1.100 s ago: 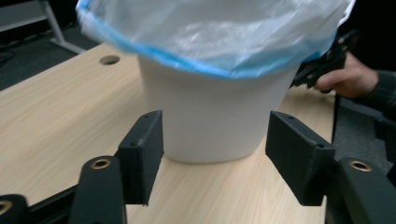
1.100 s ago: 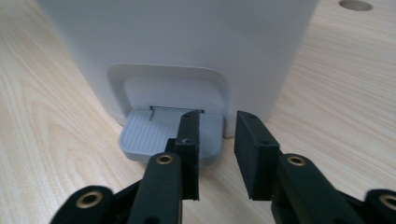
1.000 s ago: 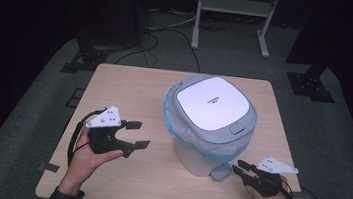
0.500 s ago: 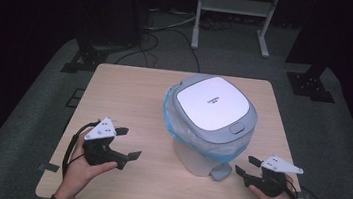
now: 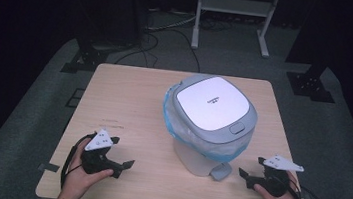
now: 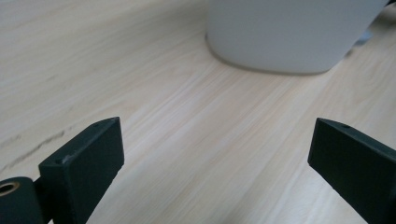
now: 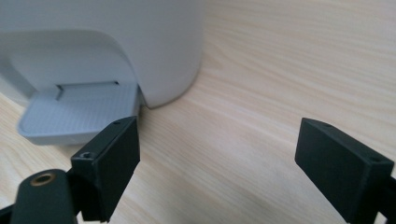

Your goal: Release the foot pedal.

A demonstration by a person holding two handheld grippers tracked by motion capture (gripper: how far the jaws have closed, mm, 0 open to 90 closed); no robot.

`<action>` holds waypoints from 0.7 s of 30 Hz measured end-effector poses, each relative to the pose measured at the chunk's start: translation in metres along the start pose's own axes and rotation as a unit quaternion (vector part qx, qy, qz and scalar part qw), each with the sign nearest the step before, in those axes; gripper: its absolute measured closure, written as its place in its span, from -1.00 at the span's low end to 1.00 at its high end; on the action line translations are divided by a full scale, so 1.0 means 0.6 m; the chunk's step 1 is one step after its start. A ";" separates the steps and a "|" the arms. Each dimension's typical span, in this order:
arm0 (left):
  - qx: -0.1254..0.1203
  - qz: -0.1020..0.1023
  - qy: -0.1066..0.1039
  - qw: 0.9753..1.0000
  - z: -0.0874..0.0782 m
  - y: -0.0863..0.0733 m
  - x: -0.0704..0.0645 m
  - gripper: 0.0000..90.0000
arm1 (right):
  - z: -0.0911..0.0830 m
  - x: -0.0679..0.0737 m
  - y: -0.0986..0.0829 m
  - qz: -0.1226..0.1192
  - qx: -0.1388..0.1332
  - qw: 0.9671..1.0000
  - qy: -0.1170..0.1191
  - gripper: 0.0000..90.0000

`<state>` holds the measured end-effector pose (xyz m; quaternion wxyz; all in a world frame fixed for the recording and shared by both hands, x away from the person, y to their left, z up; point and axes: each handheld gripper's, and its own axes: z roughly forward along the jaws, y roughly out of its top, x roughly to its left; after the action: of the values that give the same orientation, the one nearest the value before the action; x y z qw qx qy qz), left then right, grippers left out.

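The right gripper (image 5: 251, 169) is being held wide open, nothing gripped, low over the near right of the wooden table (image 5: 129, 99), just beside the grey foot pedal (image 7: 79, 112) of the white pedal bin (image 5: 209, 126). Compared with a second ago, it is being kept further back from the pedal, so no press seems to be started yet. The left gripper (image 5: 124, 155) is also being held released and empty, at the near left, lower than before, well apart from the bin. The bin is standing centre-right, lid (image 5: 212, 103) closed, its blue bag liner (image 5: 168, 113) showing.
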<state>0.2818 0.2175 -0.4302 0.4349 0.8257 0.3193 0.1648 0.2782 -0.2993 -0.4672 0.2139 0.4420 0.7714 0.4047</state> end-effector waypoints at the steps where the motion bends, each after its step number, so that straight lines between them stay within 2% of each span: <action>1: 0.006 -0.001 0.003 1.000 0.004 -0.004 0.001 -0.94 | 0.001 -0.002 -0.001 0.003 0.004 1.000 0.000 -0.73; 7: 0.033 -0.003 0.026 0.999 0.020 -0.024 0.009 -0.94 | 0.005 -0.011 -0.009 0.011 0.016 1.000 -0.014 -0.73; 13: 0.061 -0.011 0.039 0.997 0.035 -0.041 0.017 -0.94 | 0.011 -0.016 -0.013 0.018 0.028 0.999 -0.022 -0.73; 17: 0.078 -0.021 0.033 0.996 0.045 -0.049 0.022 -0.94 | 0.015 -0.016 -0.015 0.018 0.034 0.999 -0.023 -0.73; 21: 0.088 -0.022 0.032 0.995 0.053 -0.056 0.024 -0.94 | 0.020 -0.016 -0.017 0.017 0.042 0.999 -0.022 -0.73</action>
<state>0.2970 0.2217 -0.4760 0.3539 0.8476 0.3645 0.1531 0.2858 -0.3052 -0.4827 0.2055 0.4729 0.7748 0.3659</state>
